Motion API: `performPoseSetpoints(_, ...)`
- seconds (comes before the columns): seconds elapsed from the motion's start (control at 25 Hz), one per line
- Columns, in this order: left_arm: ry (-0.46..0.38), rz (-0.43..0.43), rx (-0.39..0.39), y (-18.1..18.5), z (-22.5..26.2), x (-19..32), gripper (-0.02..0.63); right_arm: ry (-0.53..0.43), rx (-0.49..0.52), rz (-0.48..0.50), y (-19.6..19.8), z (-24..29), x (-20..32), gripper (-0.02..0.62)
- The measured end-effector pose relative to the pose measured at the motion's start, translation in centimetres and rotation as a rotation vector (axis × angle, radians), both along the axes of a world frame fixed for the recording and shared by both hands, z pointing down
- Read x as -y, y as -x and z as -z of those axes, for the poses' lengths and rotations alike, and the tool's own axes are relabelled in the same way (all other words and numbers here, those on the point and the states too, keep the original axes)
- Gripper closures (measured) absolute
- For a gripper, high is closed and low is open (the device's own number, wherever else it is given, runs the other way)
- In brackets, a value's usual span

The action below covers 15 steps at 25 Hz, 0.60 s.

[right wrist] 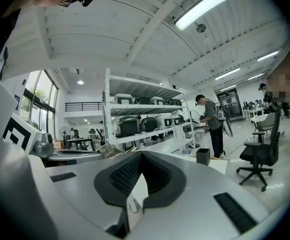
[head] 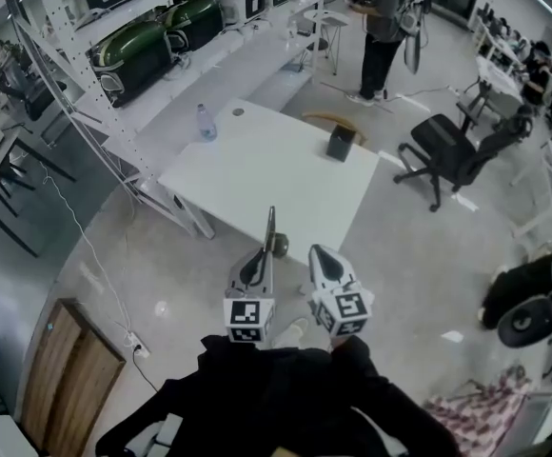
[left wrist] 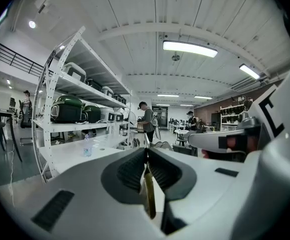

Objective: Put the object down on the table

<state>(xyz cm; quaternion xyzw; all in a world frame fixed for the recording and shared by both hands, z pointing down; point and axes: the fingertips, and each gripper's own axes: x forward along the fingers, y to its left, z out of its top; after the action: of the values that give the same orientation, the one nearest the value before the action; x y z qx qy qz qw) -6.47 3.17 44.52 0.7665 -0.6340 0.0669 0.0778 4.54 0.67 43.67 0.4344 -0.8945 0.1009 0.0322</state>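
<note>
My left gripper (head: 260, 258) is shut on a thin, flat dark object (head: 271, 228) that stands upright out of its jaws, seen edge-on. In the left gripper view the object (left wrist: 149, 194) is a narrow olive strip pinched between the ribbed pads (left wrist: 130, 170). It is held in the air just past the near edge of the white table (head: 257, 174), not touching it. Close beside it on the right, my right gripper (head: 320, 254) is shut with nothing in it; its own view shows the gripper (right wrist: 141, 156) with jaws together.
On the table stand a water bottle (head: 205, 122) at the far left and a black box (head: 341, 143) at the far right. Metal shelving (head: 162, 41) with green and white appliances runs behind. A black office chair (head: 452, 150) and a standing person (head: 385, 27) are farther off.
</note>
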Motion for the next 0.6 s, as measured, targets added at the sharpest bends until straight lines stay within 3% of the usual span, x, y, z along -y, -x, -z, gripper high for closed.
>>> performPoseSetpoints(0.6,-0.005,0.004,0.055,-1.2,-0.6,10.8,0.578,0.002,0.020,-0.012,-1.9,-0.2,10.6,0.603)
